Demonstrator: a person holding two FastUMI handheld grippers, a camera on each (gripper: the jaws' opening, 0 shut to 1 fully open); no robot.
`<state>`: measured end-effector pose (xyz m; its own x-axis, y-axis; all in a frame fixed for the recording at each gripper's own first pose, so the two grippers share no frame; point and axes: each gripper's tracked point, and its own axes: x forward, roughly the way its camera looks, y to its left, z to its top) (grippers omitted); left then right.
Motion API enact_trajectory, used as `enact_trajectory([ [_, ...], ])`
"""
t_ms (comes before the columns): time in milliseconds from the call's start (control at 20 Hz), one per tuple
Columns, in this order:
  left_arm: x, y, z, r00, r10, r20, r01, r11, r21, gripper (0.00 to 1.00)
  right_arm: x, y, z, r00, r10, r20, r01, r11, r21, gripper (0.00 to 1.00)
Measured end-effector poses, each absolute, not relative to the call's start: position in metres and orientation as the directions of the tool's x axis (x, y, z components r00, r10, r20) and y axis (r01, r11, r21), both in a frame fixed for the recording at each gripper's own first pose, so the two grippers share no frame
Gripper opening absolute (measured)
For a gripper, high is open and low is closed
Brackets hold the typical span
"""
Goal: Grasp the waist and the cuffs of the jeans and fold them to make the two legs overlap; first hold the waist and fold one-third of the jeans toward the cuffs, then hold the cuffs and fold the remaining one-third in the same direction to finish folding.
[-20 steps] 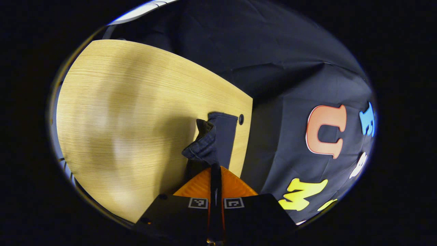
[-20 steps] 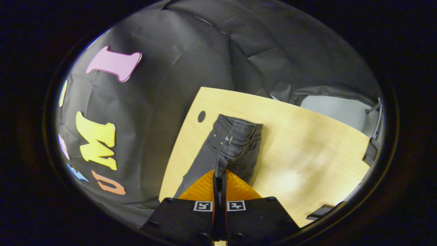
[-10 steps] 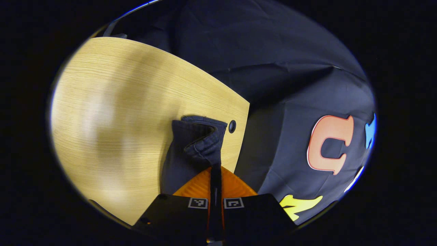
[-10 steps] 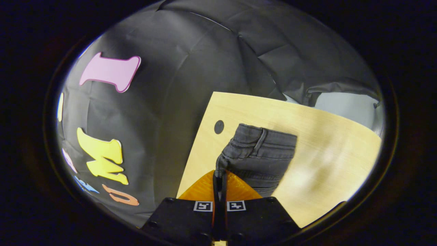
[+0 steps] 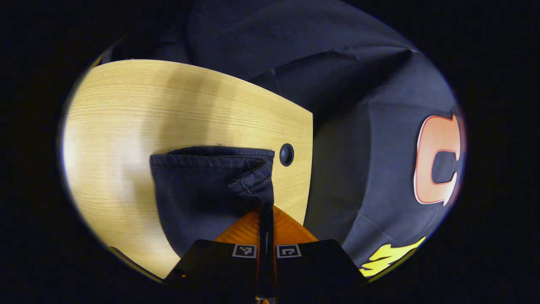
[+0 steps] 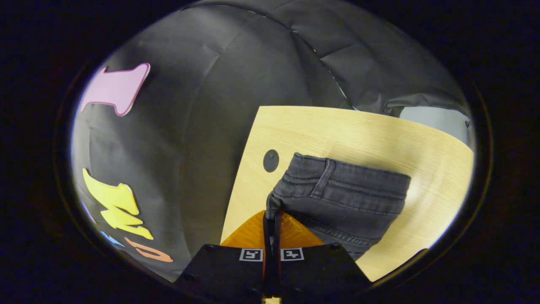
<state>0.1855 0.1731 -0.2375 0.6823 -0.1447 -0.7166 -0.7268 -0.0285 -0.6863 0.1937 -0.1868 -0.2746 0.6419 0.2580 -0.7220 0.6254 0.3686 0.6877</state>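
Dark grey jeans lie on a light wooden table. In the left gripper view the cuff end of the jeans spreads flat just ahead of my left gripper, which is shut on the cuff's right corner. In the right gripper view the waist of the jeans, with a belt loop and waistband seams, lies ahead and to the right of my right gripper, which is shut on the waistband's left corner. Both pinched corners are raised slightly off the table.
A round cable hole sits in the table close to the cuff, near the table's right edge. The same kind of hole lies left of the waistband on the table. Black cloth wall hangs past the table edges.
Both grippers have come down toward the table. The hanging, bunched denim has spread out flat and wide onto the tabletop, and both grips have stayed shut.
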Motion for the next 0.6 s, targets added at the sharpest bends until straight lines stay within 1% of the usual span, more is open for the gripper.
enact_trajectory([
  [150, 0.202, 0.167, -0.258, 0.646, -0.151, -0.749, -0.757, 0.002, -0.653, 0.03, 0.205, -0.185, -0.299, 0.618, 0.263, -0.741, 0.651, 0.358, 0.670, 0.01],
  [350, 0.203, 0.169, -0.280, 0.607, -0.154, -0.780, -0.787, 0.020, -0.616, 0.04, 0.212, -0.183, -0.320, 0.594, 0.260, -0.762, 0.670, 0.364, 0.647, 0.01],
  [500, 0.199, 0.169, -0.284, 0.599, -0.147, -0.787, -0.792, 0.036, -0.610, 0.03, 0.211, -0.184, -0.324, 0.590, 0.251, -0.767, 0.674, 0.371, 0.639, 0.01],
  [600, 0.196, 0.168, -0.280, 0.610, -0.136, -0.781, -0.776, 0.095, -0.623, 0.03, 0.212, -0.182, -0.322, 0.592, 0.251, -0.766, 0.668, 0.379, 0.641, 0.01],
])
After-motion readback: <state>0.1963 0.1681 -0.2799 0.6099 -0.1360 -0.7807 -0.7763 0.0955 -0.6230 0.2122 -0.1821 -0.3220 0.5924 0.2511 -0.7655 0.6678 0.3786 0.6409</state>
